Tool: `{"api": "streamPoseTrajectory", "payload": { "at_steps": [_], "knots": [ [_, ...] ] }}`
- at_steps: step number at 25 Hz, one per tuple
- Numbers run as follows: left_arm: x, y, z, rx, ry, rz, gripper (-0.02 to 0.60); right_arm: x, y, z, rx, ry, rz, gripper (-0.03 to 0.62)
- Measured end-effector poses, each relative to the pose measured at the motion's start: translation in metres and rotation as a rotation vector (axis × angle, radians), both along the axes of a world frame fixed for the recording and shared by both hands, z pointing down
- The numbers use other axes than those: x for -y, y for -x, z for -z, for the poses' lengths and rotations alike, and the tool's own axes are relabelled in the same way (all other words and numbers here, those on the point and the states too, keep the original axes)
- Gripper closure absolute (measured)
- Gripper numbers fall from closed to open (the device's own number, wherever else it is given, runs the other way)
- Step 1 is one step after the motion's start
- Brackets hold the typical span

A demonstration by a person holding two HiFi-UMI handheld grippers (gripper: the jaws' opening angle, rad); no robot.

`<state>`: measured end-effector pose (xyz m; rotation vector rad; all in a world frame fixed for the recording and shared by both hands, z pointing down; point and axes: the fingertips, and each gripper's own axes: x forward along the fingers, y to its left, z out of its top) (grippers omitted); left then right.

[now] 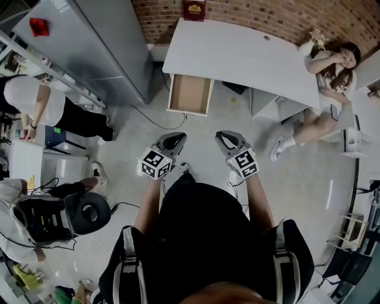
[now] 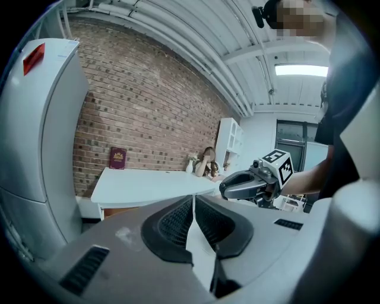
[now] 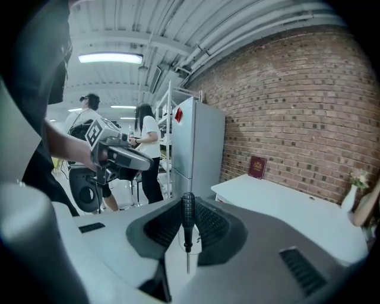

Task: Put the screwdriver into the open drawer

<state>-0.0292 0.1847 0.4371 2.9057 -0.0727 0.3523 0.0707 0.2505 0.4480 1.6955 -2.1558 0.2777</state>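
A black-handled screwdriver [image 3: 187, 218] stands upright between the pads of my right gripper [image 3: 187, 224], which is shut on it, thin shaft pointing down. In the head view the right gripper [image 1: 228, 140] and the left gripper [image 1: 172, 141] are held side by side over the floor, both pointing toward the white desk [image 1: 237, 53]. The open drawer [image 1: 190, 95], wooden inside and bare, sticks out under the desk's left end, well ahead of both grippers. The left gripper [image 2: 194, 205] has its pads together with nothing between them.
A tall grey cabinet [image 1: 89, 47] stands left of the drawer. A cable [image 1: 148, 119] lies on the floor between them. One person sits at the desk's right end [image 1: 332, 71], others stand at the left [image 1: 35, 101]. A red book [image 1: 194, 10] leans on the brick wall.
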Motion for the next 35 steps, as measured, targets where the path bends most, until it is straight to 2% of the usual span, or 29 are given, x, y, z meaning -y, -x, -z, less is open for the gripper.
{"api": "streamPoseTrajectory", "payload": {
  "at_steps": [20, 24, 35],
  "knots": [
    [0.102, 0.007, -0.015, 0.001, 0.007, -0.017, 0.558, 0.09, -0.001, -0.02, -0.019, 0.053, -0.037, 0.473],
    [0.116, 0.011, -0.013, -0.004, 0.002, -0.016, 0.558, 0.104, 0.001, -0.019, -0.02, 0.03, -0.039, 0.473],
    [0.141, 0.043, -0.01, -0.023, 0.002, 0.057, 0.558, 0.135, 0.017, -0.023, -0.057, 0.06, 0.037, 0.473]
  ]
}}
